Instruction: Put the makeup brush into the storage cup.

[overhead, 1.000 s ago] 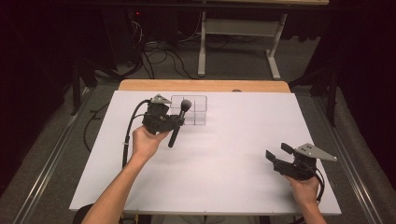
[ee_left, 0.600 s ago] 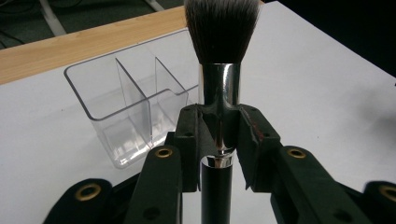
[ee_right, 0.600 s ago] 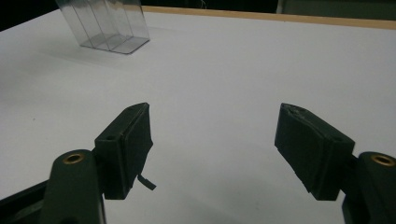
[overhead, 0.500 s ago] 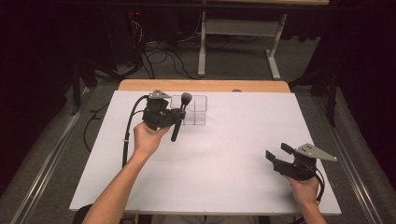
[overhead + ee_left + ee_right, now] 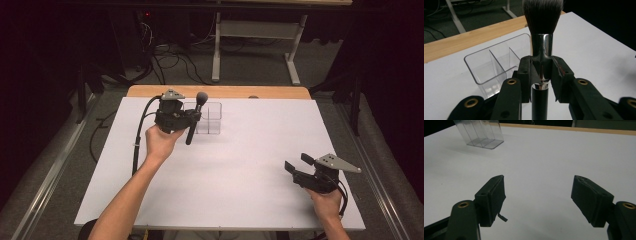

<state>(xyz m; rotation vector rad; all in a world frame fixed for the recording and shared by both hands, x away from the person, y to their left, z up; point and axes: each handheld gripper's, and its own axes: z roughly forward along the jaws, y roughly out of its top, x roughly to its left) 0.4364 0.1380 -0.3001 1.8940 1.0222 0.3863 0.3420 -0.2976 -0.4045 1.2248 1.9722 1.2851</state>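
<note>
While the white table (image 5: 260, 165) is lying bare of any readable writing, I am clamping my left gripper (image 5: 541, 75) on the makeup brush (image 5: 541, 37), upright beside the clear organizer (image 5: 492, 62); my right gripper (image 5: 537, 202) is gaping wide.

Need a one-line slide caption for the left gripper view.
Left gripper clamps a black-handled makeup brush at its chrome ferrule, bristles up, near a clear plastic three-compartment organizer.

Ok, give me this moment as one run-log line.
left gripper: shut on makeup brush, bristles up, beside clear organizer | right gripper: open, empty, over white table
</note>
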